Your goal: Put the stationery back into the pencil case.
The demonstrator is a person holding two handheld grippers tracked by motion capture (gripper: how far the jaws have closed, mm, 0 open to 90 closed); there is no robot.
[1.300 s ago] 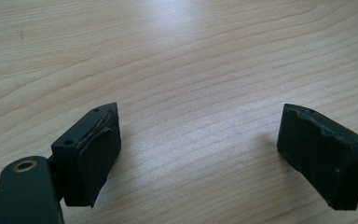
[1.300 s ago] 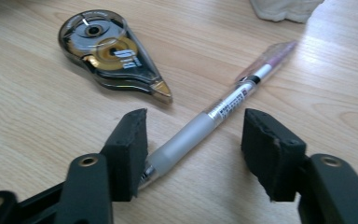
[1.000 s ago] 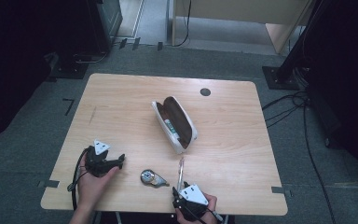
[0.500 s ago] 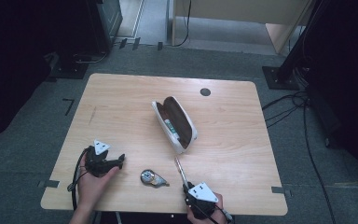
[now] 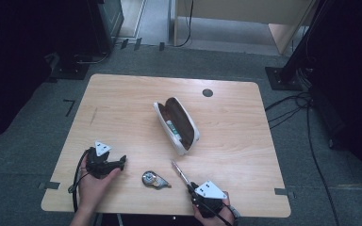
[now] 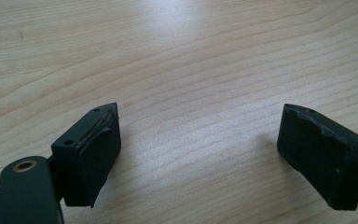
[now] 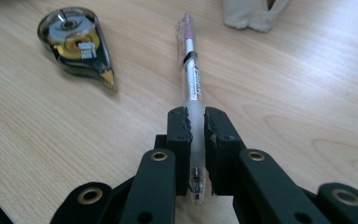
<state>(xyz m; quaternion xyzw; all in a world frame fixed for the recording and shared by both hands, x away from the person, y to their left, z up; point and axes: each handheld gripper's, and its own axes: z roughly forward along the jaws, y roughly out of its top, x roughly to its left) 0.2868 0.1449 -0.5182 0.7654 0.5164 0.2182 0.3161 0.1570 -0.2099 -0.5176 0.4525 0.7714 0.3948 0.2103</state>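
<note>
Right gripper (image 7: 195, 122): fingers (image 7: 179, 126) clenched on the frosted grip section of the pen (image 7: 191, 79), after closing onto it just now. Pen held near its tip end, with the barrel and pink cap projecting forward past the fingers. In the high view, right gripper (image 5: 191, 187) at the near edge of the surface (image 5: 122, 99), right of centre; pen (image 5: 179, 171) slanted away from it toward the pencil case (image 5: 176, 123). Contact between pen and surface: cannot tell.

Correction tape dispenser (image 7: 77, 39): flat on the surface, to the left of the pen and apart from it. In the high view, dispenser (image 5: 153, 179) between the two grippers.

Pencil case: open, lying diagonally near the centre of the surface, beyond the pen and apart from it.

Left gripper (image 5: 120, 162): near the left front corner of the surface, held in the left hand (image 5: 93, 181). Fingers (image 6: 95, 149) released and spread wide, with bare wood between them and nothing grasped.

Small dark round cap (image 5: 208, 92): set in the surface near its far edge.
</note>
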